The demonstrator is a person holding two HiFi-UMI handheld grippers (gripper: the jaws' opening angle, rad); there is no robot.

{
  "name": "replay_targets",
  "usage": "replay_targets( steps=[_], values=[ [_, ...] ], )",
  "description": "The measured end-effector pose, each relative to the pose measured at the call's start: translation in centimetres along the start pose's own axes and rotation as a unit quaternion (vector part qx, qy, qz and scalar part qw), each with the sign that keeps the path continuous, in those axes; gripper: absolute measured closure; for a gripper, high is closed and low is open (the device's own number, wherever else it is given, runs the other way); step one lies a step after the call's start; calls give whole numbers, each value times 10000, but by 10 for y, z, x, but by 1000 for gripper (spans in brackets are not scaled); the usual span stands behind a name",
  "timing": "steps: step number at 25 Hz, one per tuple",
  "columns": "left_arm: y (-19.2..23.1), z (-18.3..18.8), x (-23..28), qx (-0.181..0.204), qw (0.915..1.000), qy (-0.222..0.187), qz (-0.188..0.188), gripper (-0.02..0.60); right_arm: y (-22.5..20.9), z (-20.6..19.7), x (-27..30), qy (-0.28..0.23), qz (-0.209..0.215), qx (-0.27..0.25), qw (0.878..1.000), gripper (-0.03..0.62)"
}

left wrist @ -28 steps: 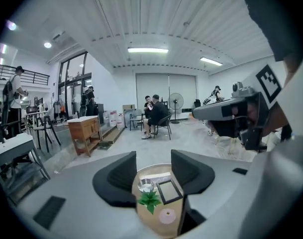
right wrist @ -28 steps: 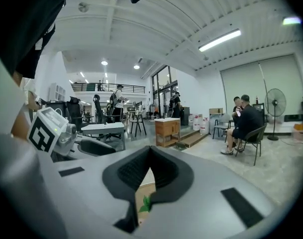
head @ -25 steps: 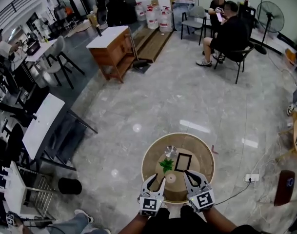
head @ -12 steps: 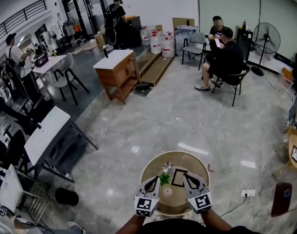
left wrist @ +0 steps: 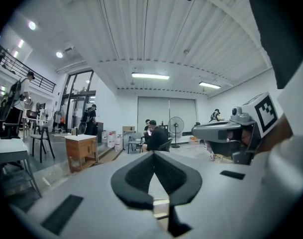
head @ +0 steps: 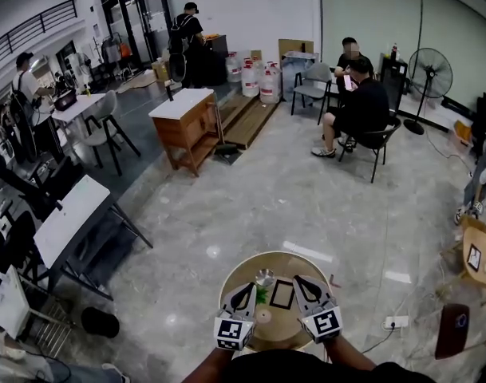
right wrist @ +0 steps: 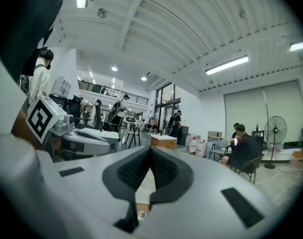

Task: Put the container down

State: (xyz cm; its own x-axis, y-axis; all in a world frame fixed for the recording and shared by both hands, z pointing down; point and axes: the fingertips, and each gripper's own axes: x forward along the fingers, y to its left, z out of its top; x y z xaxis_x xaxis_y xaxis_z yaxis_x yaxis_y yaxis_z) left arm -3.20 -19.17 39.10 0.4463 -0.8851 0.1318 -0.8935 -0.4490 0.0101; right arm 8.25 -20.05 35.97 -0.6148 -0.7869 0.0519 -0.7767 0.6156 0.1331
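Head view: a round table (head: 310, 266) lies low in the frame; the clear container (head: 264, 277) stands on it towards the far edge, just beside a black frame (head: 282, 294); the left gripper (head: 245, 291) and right gripper (head: 301, 285) hang over the near side, clear of the container; both gripper views show jaws pressed together, nothing between them.
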Motion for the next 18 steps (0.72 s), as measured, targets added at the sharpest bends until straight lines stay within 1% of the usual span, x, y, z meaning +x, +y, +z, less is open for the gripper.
replay_targets(
  steps=[2,5,10,15,18],
  values=[
    [3,2,-2,53,10000,-27,20,588,1,-1,0,49,-1,-31,10000,595],
    [2,5,-4,30,10000,-38,30,588,-2,-5,0,86,-23,-89,9999,595],
    [7,-3,-12,-22,9997,98,214,588,-4,-8,0,59,-4,-94,9999,595],
    [14,-6,-15,-2,9995,59,309,588,2,1,6,17,133,-121,9998,595],
    [19,-4,-17,16,9991,57,415,588,3,-1,11,24,170,-131,9998,595]
  ],
)
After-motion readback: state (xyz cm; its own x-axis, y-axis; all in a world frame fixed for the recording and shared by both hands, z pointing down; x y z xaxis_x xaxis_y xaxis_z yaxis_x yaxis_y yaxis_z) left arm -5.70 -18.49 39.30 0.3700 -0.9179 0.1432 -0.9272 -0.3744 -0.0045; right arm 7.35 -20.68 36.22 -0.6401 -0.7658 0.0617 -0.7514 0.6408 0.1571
